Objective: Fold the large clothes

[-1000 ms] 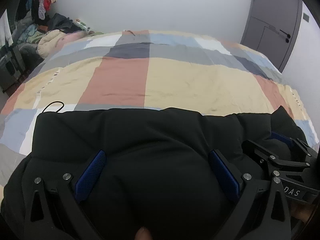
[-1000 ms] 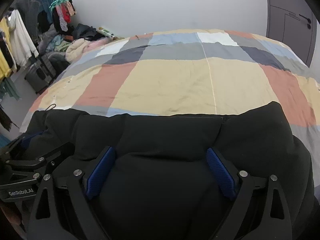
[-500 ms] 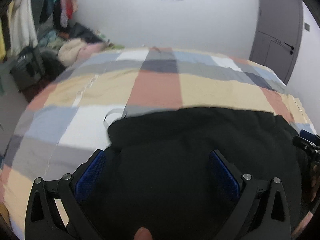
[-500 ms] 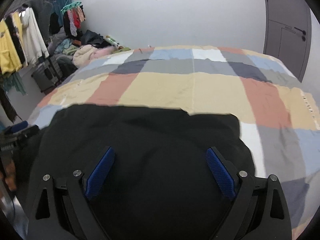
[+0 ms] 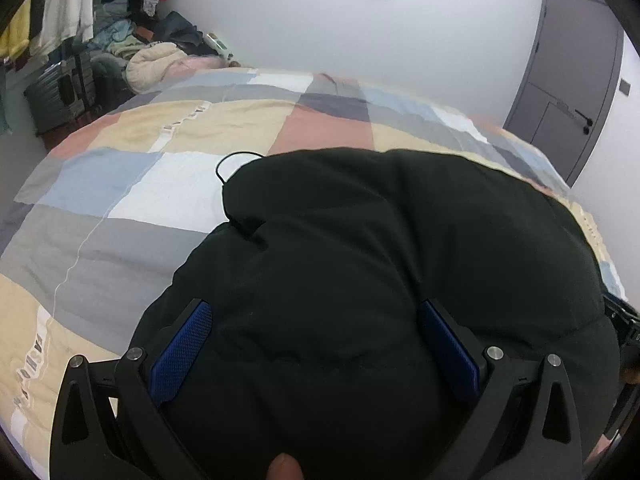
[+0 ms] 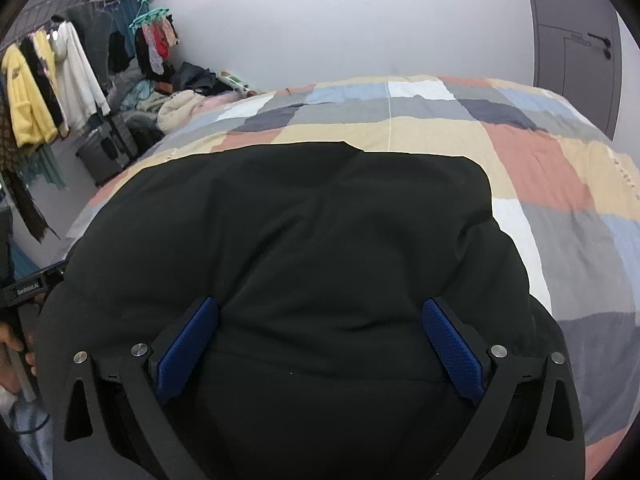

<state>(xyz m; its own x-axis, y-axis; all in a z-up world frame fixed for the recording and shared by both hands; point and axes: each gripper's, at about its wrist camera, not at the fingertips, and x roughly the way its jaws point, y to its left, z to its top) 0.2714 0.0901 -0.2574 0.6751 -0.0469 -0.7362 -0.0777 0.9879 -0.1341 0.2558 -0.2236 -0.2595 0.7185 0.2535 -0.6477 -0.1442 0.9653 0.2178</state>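
Observation:
A large black padded jacket (image 5: pixel 380 240) lies bunched on the checked bedspread (image 5: pixel 120 184); it also fills the right wrist view (image 6: pixel 300 232). My left gripper (image 5: pixel 316 344) has its jaws wide apart over the jacket's left side, the cloth bulging between the blue pads. My right gripper (image 6: pixel 320 344) is likewise wide open over the jacket's right side. A thin black drawcord loop (image 5: pixel 236 160) sticks out at the jacket's far left corner. The right gripper's edge shows in the left wrist view (image 5: pixel 626 324); the left gripper's body shows in the right wrist view (image 6: pixel 28 288).
A clothes rail with hanging garments (image 6: pixel 48 88) and a heap of clothes and bags (image 5: pixel 152 60) stand left of the bed. A grey door (image 5: pixel 568 72) is at the far right. The bedspread extends beyond the jacket toward the white wall.
Both grippers have drawn back and apart, left toward the jacket's left side and right toward its right side. More bedspread shows beside the jacket. The jaws stayed open.

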